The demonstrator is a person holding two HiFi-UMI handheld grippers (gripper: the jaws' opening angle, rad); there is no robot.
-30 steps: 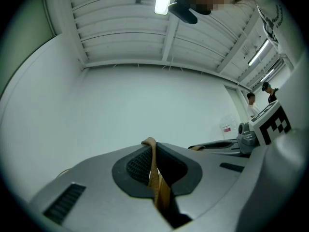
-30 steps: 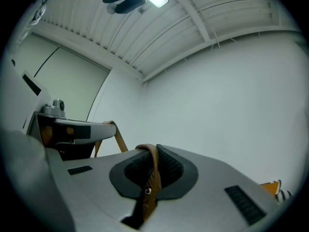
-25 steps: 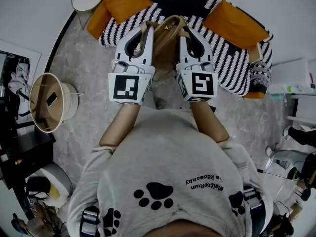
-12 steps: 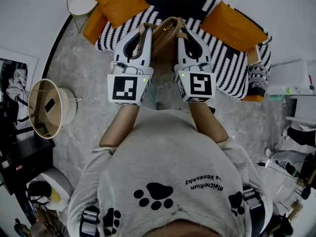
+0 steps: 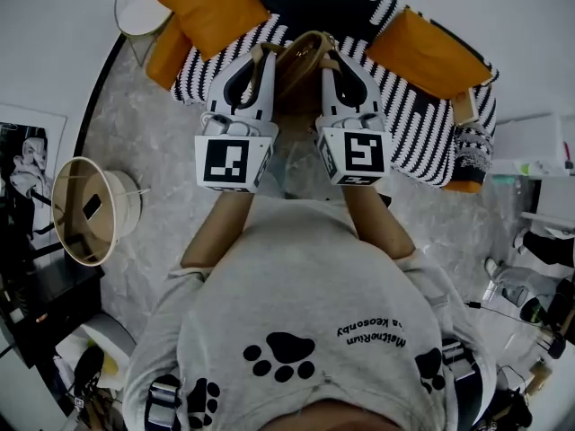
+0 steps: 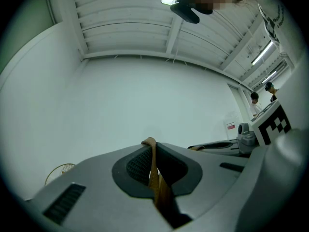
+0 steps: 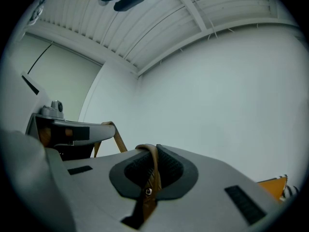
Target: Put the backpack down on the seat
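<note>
Between left tongs (image 5: 259, 55) and right tongs (image 5: 330, 57) hangs the backpack (image 5: 301, 68), each clamped on its strap (image 6: 157, 182).

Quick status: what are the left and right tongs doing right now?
Left tongs: closed on a backpack strap.
Right tongs: closed on a backpack strap.

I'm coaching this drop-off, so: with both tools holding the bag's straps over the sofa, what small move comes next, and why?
Probably lower both tools together toward the seat. The left tool and right tool are each shut on a strap, and the backpack seems to hang over the striped seat between two orange cushions, not yet resting there.
</note>
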